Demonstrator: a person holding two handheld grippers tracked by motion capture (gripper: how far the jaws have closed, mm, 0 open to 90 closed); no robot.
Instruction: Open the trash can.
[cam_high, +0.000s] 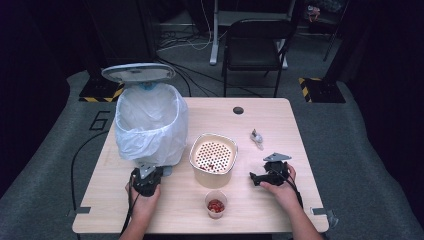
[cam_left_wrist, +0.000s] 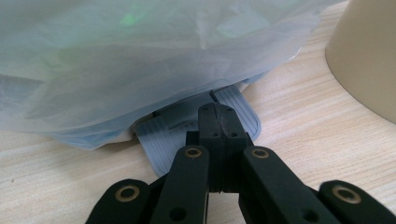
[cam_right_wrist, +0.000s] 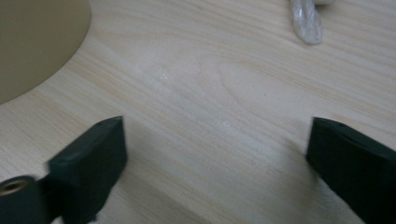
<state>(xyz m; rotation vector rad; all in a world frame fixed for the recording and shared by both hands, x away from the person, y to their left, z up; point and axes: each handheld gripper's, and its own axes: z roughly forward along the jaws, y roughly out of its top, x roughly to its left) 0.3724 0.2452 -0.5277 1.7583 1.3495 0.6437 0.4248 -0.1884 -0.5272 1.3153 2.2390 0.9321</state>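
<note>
Crowding the left gripper (cam_left_wrist: 218, 122) — bagged bin (cam_high: 150, 122), strainer pot (cam_high: 213, 160) beside.

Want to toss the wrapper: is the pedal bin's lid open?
Open: the lid stands raised above the bin's white liner, while the left gripper, jaws shut, presses the pedal.

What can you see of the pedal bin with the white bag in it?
The pedal bin stands upright at the table's left, lined with a thin translucent white bag draped over its sides. Its round grey lid is raised. At its base a ribbed grey pedal sticks out, with the left gripper, jaws shut, pressing on it.
</note>
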